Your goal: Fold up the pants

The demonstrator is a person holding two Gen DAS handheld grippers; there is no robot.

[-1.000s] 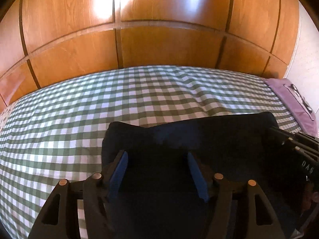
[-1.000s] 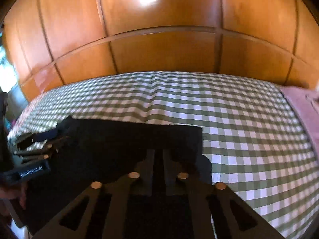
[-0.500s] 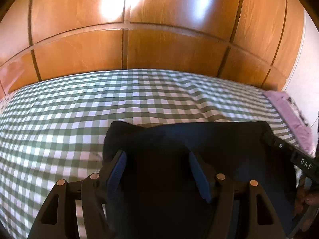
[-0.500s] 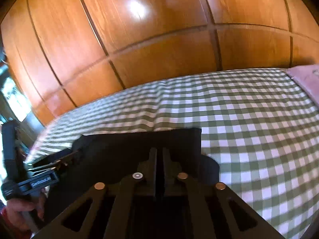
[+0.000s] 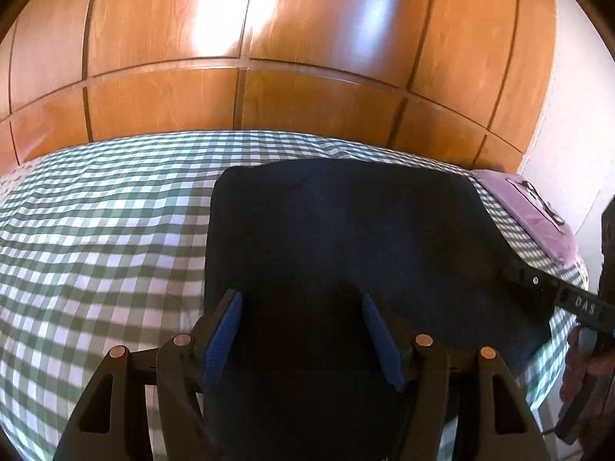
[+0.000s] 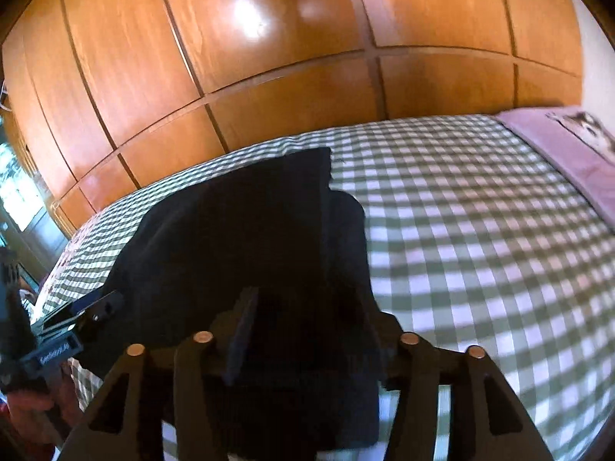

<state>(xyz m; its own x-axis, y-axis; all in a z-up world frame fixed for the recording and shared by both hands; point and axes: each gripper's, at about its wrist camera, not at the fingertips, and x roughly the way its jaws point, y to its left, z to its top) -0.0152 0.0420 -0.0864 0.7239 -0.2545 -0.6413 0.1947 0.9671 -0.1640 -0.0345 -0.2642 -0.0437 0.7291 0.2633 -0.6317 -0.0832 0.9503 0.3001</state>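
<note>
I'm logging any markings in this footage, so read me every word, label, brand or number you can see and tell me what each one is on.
"DAS": white letters on the right tool's black body, at the right edge of the left wrist view.
Small white lettering on the left tool's label, in the right wrist view: too blurred to read.
Dark print on the purple cloth: a picture, with no readable text.
Dark pants, checked sheet: no writing.

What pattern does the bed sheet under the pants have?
A green-and-white check; the bed sheet shows best in the right wrist view.
</note>
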